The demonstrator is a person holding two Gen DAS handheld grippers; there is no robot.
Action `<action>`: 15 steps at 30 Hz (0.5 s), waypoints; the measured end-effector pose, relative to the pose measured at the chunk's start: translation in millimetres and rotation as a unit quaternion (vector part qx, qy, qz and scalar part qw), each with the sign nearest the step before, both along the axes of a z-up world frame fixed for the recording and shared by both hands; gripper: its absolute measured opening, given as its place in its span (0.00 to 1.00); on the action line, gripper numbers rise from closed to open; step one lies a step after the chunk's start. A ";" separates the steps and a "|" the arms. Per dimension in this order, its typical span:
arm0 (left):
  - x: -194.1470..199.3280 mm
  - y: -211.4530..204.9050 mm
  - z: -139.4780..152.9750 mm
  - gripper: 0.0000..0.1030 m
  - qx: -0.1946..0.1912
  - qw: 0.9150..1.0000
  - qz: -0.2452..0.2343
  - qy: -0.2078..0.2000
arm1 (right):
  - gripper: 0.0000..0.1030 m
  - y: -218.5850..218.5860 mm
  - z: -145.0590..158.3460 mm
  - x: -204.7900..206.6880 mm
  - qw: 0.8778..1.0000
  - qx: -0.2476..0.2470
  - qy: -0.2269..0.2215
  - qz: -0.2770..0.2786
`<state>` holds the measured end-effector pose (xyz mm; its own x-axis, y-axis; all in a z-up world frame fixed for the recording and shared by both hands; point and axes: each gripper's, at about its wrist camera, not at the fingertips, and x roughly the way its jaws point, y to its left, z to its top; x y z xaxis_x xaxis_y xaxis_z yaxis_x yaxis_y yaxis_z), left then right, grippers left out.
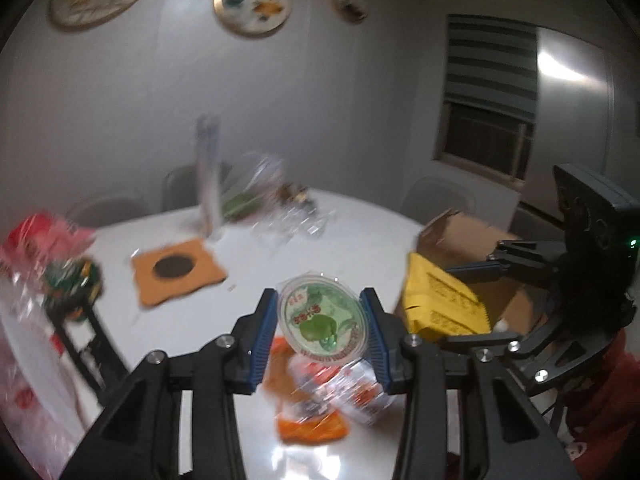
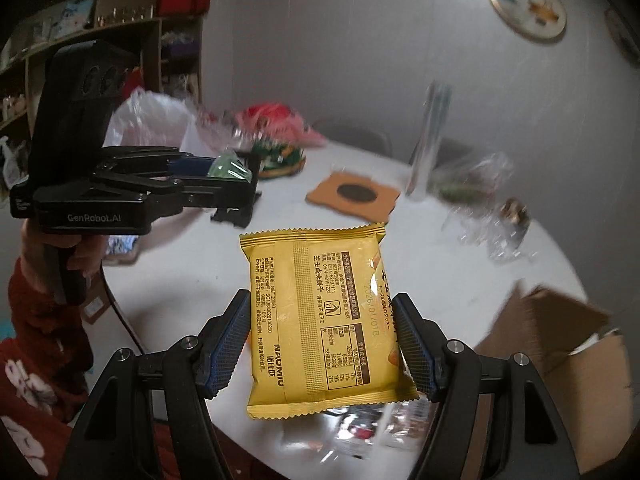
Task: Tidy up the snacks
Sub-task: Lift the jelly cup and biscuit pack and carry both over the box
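My left gripper [image 1: 320,312] is shut on a small clear jelly cup with a green label [image 1: 322,314], held above the white table [image 1: 248,248]. It also shows in the right wrist view [image 2: 240,172] at the left, with the cup [image 2: 230,169] between its fingers. My right gripper [image 2: 322,320] is shut on a yellow snack packet [image 2: 320,316], held above the table. That packet shows in the left wrist view [image 1: 440,300], over the open cardboard box [image 1: 472,240]. Several more snack packets [image 1: 320,392] lie on the table below the cup.
An orange coaster with a dark centre [image 1: 176,270] lies mid-table. A tall clear tube [image 1: 208,176] and crumpled clear wrap [image 1: 288,208] stand at the back. Plastic bags and a red item [image 1: 44,240] are at the left. The cardboard box [image 2: 560,344] sits at the right.
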<state>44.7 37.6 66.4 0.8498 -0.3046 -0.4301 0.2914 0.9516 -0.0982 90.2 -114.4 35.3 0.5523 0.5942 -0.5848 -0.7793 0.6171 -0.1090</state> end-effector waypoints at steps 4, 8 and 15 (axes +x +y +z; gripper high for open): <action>7.1 -38.5 26.7 0.38 0.009 0.999 -0.048 -0.022 | 0.65 -28.8 23.4 -5.9 0.999 0.017 -0.023 -0.028; 18.6 -77.7 44.2 0.38 0.015 0.995 -0.093 -0.029 | 0.65 -68.5 41.4 -3.2 0.996 0.034 -0.044 -0.076; 57.2 -151.5 53.1 0.38 0.033 0.986 -0.161 -0.012 | 0.65 -133.6 42.1 18.2 0.987 0.044 -0.035 -0.153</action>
<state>101.9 -114.0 119.5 0.7237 -0.5321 -0.4395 0.5805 0.8138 -0.0293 108.4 -248.0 77.4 0.7501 0.4406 -0.4933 -0.5483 0.8313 -0.0912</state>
